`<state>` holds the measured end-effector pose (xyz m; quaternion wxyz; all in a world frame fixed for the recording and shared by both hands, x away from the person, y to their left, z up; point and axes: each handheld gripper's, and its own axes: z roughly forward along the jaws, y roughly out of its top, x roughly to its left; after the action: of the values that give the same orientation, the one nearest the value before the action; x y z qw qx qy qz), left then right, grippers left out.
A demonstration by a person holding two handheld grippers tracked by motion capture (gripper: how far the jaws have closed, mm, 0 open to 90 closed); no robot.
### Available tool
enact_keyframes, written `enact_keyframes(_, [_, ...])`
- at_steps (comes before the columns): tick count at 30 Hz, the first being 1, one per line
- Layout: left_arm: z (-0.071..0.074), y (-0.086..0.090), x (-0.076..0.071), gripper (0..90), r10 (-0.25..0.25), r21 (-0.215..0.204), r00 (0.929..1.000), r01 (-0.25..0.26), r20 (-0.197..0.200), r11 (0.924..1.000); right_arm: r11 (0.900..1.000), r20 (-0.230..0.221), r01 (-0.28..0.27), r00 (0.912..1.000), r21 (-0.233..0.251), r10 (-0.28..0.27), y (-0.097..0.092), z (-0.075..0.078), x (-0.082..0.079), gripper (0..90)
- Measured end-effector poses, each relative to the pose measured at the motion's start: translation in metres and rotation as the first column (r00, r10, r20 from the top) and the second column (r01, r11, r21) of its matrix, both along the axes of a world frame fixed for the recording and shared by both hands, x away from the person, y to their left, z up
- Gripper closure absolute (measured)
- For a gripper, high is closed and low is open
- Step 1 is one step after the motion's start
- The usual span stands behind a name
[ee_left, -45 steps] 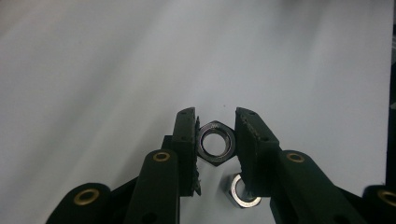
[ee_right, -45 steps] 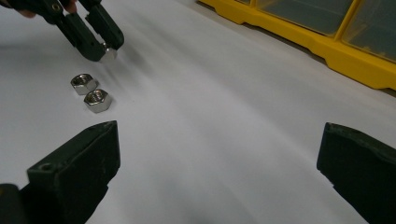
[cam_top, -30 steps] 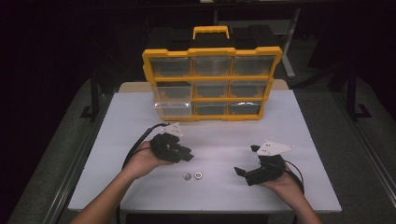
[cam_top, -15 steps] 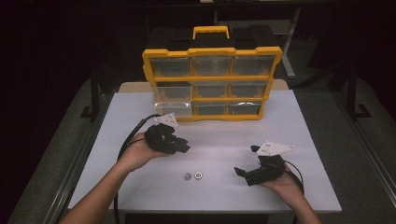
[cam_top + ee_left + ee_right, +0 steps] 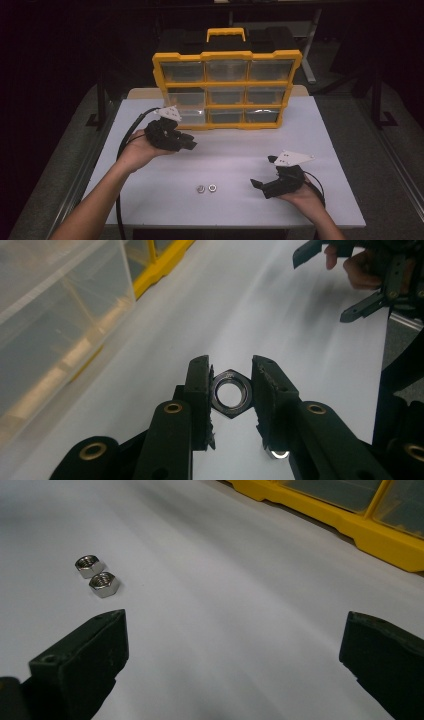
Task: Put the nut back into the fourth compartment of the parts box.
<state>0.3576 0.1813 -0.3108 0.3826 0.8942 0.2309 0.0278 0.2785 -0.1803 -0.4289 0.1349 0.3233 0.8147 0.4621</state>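
Organizer case (image 5: 227,55): yellow frame, yellow handle on top, clear drawers, black body behind.
Tabletop (image 5: 240,150): plain white, no pattern.
Left gripper (image 5: 230,385): black fingers (image 5: 198,390), brass-coloured rivets at joints, grey plate on top, black cable.
Hex nut (image 5: 230,392) between those fingers: shiny silver metal.
Right gripper (image 5: 263,172): black, pale grey plate on top.
Two hex nuts (image 5: 97,575) on tabletop: silver, slightly dull.
Floor around table: dark grey; background black.
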Motion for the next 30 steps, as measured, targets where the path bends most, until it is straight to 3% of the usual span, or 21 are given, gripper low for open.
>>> enact_keyframes(9, [0.027, 0.004, 0.009, 70.8, 0.0, 0.002, 0.9998, 0.0, 0.022, 1.0, 1.0, 0.0, 0.001, 1.0, 0.002, -0.001, 0.0, 0.0, 0.0, 0.0])
enact_keyframes(12, [0.035, 0.005, 0.015, 70.8, 0.006, -0.022, 0.9999, -0.005, 0.011, 0.9998, 1.0, 0.001, 0.0, 1.0, 0.001, 0.0, 0.0, 0.0, 0.0, 0.0])
enact_keyframes(23, [0.051, 0.008, 0.034, 70.8, 0.031, -0.04, 0.9995, -0.03, 0.011, 0.9988, 1.0, 0.002, -0.002, 1.0, -0.001, 0.002, -0.001, -0.001, 0.001, 0.0])
enact_keyframes(25, [0.054, 0.009, 0.037, 70.8, 0.034, -0.034, 0.9991, -0.034, 0.025, 0.9989, 1.0, 0.001, -0.001, 1.0, 0.0, 0.001, -0.001, -0.001, 0.0, 0.0])
enact_keyframes(27, [0.058, 0.011, 0.04, 70.8, 0.036, -0.06, 0.9991, -0.035, 0.023, 0.9976, 1.0, 0.001, -0.001, 1.0, -0.001, 0.001, -0.001, -0.001, 0.0, 0.0])
enact_keyframes(30, [0.062, 0.012, 0.046, 70.8, 0.049, -0.056, 0.9985, -0.048, 0.025, 0.9973, 1.0, 0.001, -0.001, 1.0, -0.002, 0.001, 0.0, -0.001, 0.001, 0.0])
